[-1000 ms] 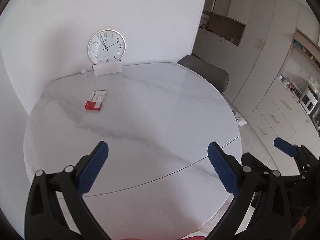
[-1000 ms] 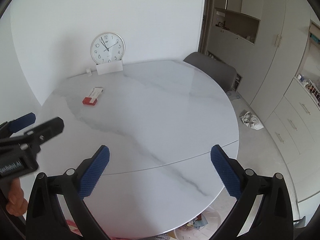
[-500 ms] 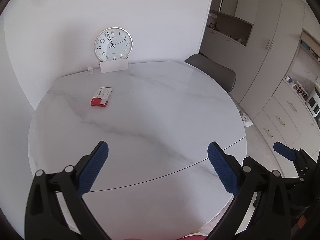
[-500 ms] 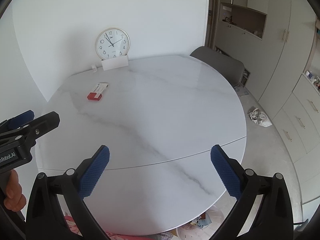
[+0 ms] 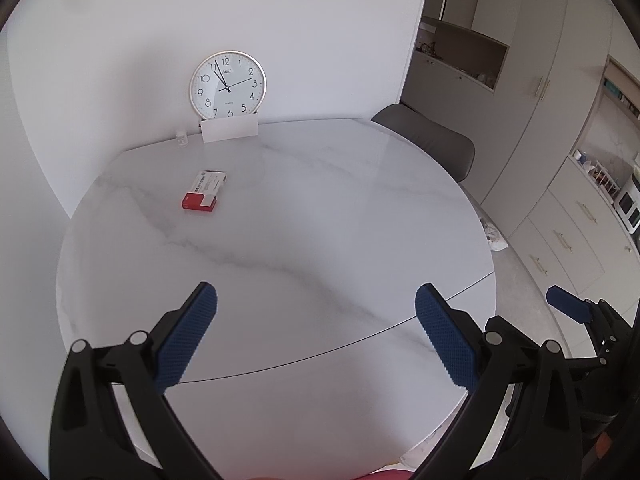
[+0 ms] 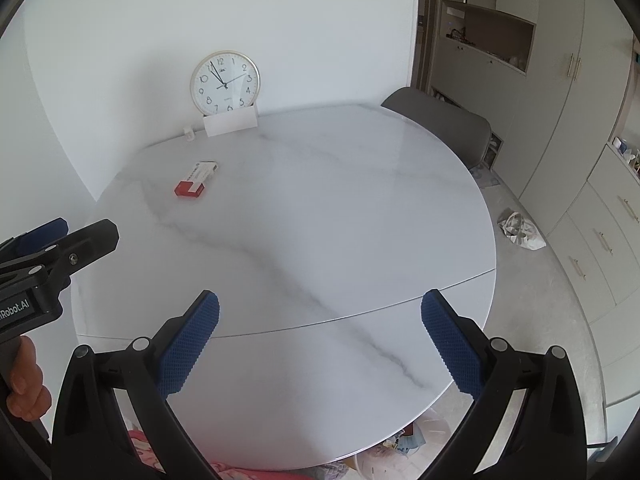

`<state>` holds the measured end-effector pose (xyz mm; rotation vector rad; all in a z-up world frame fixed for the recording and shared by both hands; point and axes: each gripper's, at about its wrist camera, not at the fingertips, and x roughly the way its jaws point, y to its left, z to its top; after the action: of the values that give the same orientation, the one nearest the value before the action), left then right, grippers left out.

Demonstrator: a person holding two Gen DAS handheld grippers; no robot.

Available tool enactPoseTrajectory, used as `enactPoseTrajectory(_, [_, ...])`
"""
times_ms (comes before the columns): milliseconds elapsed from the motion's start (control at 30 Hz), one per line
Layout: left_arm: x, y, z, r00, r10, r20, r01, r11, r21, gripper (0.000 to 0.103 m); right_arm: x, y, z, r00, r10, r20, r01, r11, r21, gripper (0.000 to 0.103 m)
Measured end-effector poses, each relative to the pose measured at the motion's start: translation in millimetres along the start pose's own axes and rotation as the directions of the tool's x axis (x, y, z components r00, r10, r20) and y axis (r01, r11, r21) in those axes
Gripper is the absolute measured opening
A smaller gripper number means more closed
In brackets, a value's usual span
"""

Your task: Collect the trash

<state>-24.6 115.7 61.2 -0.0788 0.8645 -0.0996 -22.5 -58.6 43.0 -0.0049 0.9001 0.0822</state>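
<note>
Both grippers are hanging over the near edge of the table point(image 5: 320, 208), and neither one has anything in it. Left gripper point(image 5: 316, 336) has its jaws spread wide, blue pads point(image 5: 184, 340) well apart, nothing between them but bare marble, and they aren't touching the tabletop as far as I can see. Right gripper point(image 6: 320, 340) is the same deal: wide open, empty, up above the near side of the table. In the right wrist view you can see the left one off at the left edge with a hand point(image 6: 24, 388) wrapped around its handle.

Further out, the only trash-looking thing on the table is a small red and white box point(image 5: 205, 191), lying flat on the far left part, well apart from both grippers.

Past that, at the far edge against the wall, there's a clock point(image 5: 228, 85) standing behind a white card point(image 5: 229, 129), with a tiny bottle point(image 5: 182, 137) just beside it. A grey chair point(image 5: 432, 144) sits at the far right side of the table, and a crumpled bag point(image 6: 520, 230) is on the floor beyond it.
</note>
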Motion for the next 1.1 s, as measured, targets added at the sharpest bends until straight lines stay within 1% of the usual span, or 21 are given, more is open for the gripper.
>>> enactPoseTrajectory(1100, [-0.8, -0.3, -2.1, 1.000, 0.000, 0.000, 0.000, 1.000, 0.012, 0.095, -3.2, -8.3, -6.8, 1.000, 0.000, -0.010, 0.000, 1.000, 0.000, 0.100])
